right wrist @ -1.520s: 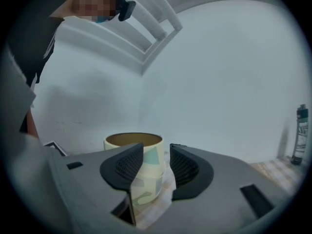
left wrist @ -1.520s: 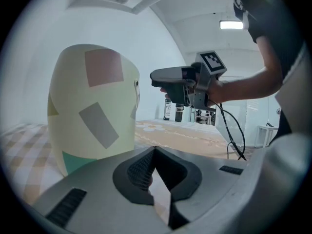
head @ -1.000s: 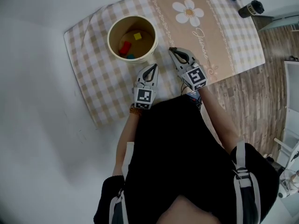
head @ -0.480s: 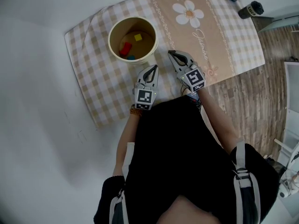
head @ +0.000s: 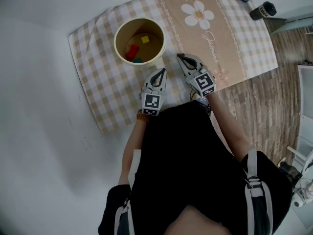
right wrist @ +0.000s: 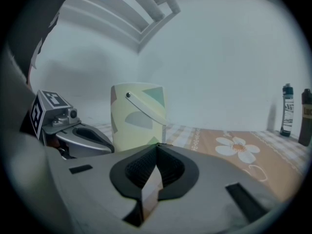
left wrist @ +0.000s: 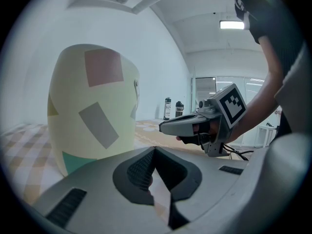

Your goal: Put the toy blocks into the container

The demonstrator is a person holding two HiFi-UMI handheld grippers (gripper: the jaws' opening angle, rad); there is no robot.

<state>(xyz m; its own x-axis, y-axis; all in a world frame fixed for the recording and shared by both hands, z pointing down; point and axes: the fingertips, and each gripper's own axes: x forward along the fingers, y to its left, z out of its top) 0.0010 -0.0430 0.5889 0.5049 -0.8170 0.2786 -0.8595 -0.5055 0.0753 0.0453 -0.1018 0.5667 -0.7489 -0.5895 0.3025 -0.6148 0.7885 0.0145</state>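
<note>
A pale yellow bucket (head: 120, 35) stands on the checked cloth (head: 98, 87), and inside it lie a red block (head: 131, 51), a yellow block (head: 145, 39) and a bit of a blue block (head: 137, 60). My left gripper (head: 161, 70) rests shut just in front of the bucket, with nothing held. My right gripper (head: 179, 57) is shut and empty too, a little to the right of the bucket. The bucket (left wrist: 92, 111) fills the left of the left gripper view, and the right gripper (left wrist: 163, 126) shows beyond it. In the right gripper view the bucket (right wrist: 139, 121) stands straight ahead, its handle hanging down its side.
The cloth has a tan band with a white flower (head: 197, 12) to the right of the bucket. Two dark bottles (head: 262, 9) stand at the far right corner. Wood floor (head: 259, 97) lies beyond the cloth's right edge, white surface (head: 39, 106) to its left.
Both grippers stay almost where they were; the right one has shifted very slightly. The bucket and its blocks have not moved.
</note>
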